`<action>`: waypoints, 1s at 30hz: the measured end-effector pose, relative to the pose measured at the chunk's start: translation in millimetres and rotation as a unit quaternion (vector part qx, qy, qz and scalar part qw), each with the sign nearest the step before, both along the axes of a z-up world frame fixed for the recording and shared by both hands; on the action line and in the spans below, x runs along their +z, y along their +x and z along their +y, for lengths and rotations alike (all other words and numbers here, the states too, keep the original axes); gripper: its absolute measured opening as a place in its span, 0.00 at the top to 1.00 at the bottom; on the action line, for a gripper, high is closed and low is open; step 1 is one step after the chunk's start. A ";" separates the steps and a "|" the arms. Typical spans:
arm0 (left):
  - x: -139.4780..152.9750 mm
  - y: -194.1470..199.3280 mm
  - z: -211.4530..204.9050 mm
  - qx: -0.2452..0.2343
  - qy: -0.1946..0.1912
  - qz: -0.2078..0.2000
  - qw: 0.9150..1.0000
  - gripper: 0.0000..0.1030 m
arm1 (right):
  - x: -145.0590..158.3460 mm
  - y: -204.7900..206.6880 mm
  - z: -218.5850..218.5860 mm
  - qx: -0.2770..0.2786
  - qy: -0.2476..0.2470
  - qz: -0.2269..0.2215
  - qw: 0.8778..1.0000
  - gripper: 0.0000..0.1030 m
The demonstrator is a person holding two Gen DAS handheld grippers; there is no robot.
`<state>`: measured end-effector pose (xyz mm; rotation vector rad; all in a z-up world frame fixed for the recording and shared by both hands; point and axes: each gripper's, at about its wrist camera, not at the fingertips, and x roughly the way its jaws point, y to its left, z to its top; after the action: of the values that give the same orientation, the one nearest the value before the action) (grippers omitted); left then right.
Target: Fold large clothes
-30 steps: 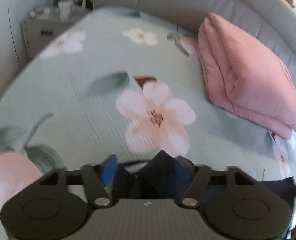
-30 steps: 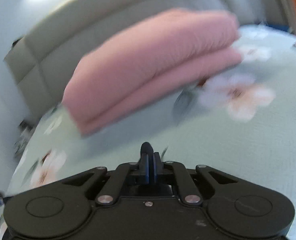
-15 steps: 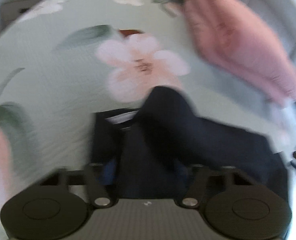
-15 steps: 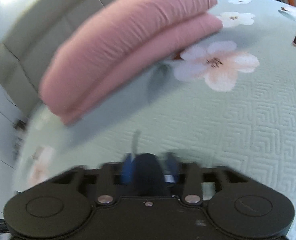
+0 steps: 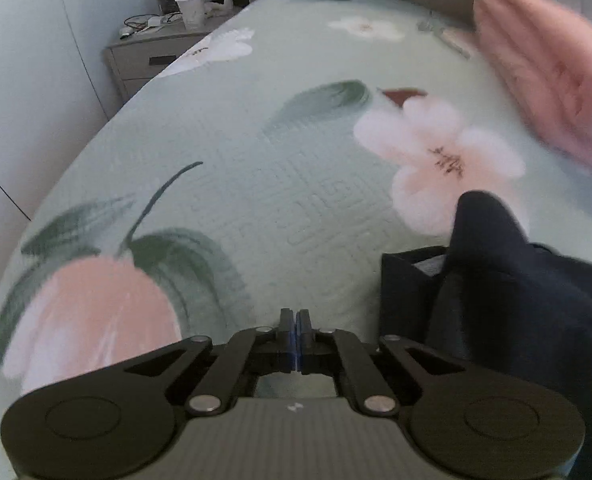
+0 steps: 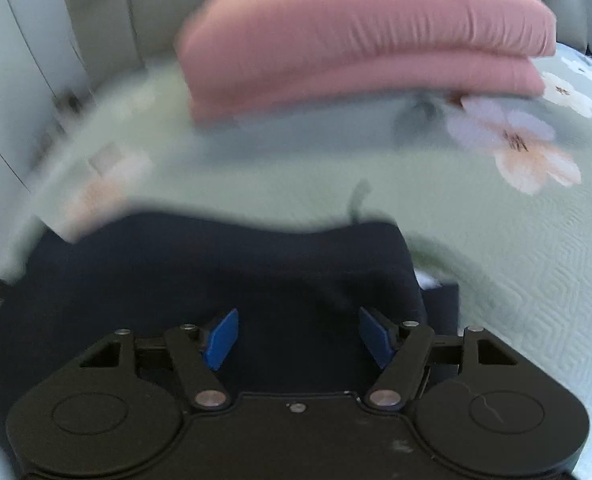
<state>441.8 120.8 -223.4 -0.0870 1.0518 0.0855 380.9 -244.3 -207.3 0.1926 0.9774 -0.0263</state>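
Observation:
A dark navy garment [image 5: 508, 300] lies folded on the floral bedspread [image 5: 256, 168], at the lower right of the left wrist view. My left gripper [image 5: 295, 330] is shut and empty, to the left of the garment and above the bedspread. In the right wrist view the navy garment [image 6: 216, 272] spreads across the lower half. My right gripper [image 6: 300, 336] is open just above it, blue pads [image 6: 222, 338] apart, holding nothing.
A folded pink quilt [image 5: 548, 80] lies at the head of the bed, also in the right wrist view [image 6: 360, 36], against the grey padded headboard [image 6: 104, 12]. A nightstand [image 5: 156, 56] with a cup and clutter stands left of the bed.
Both grippers let go of the navy garment, which now lies on the bed. The left gripper moved left off it and shut. The right gripper opened above it.

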 end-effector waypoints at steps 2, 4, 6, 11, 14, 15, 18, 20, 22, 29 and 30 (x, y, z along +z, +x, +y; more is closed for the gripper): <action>17.6 -16.6 -1.7 -0.024 -0.023 -0.015 0.999 0.90 | -15.7 6.7 -2.9 -0.008 -0.004 0.017 1.000 0.21; 40.6 -31.1 -16.1 -0.069 -0.021 -0.028 0.997 0.78 | -6.9 0.9 -6.2 -0.037 0.002 0.006 0.999 0.21; 61.6 -43.8 -41.1 -0.115 -0.033 -0.037 0.992 0.56 | 14.1 -15.8 -1.9 -0.039 0.038 -0.020 0.998 0.20; 69.5 -94.9 -126.9 -0.289 -0.101 0.002 0.952 0.31 | 37.5 -54.5 44.2 0.069 0.099 -0.006 0.993 0.16; 34.0 -118.8 -163.9 -0.337 -0.037 0.053 0.939 0.30 | 18.8 -73.8 81.8 0.143 0.030 0.047 0.988 0.13; 19.7 -122.2 -164.8 -0.332 -0.017 0.061 0.941 0.25 | 5.8 -80.3 88.0 0.155 -0.008 0.064 0.986 0.09; 12.0 -129.8 -146.4 -0.316 -0.038 0.053 0.947 0.23 | -32.5 -96.0 72.1 0.152 -0.037 0.081 0.984 0.00; 24.4 -136.1 -143.6 -0.308 -0.012 0.055 0.950 0.22 | -32.6 -107.1 57.3 0.153 -0.023 0.064 0.986 0.01; 42.5 -140.6 -138.7 -0.279 -0.030 0.056 0.958 0.30 | -24.5 -111.7 55.8 0.138 -0.044 0.074 0.987 0.03; 29.8 -162.1 -175.5 -0.351 -0.002 0.086 0.932 0.18 | 20.4 -130.7 110.6 0.147 0.007 -0.001 0.989 0.03; 24.1 -161.3 -171.3 -0.346 -0.002 0.090 0.934 0.12 | 13.6 -129.2 126.6 0.166 -0.014 0.005 0.986 0.02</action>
<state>280.5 -50.4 -199.2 0.2971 1.2136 -0.5579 251.7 -117.7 -193.7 0.0017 1.0079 0.2646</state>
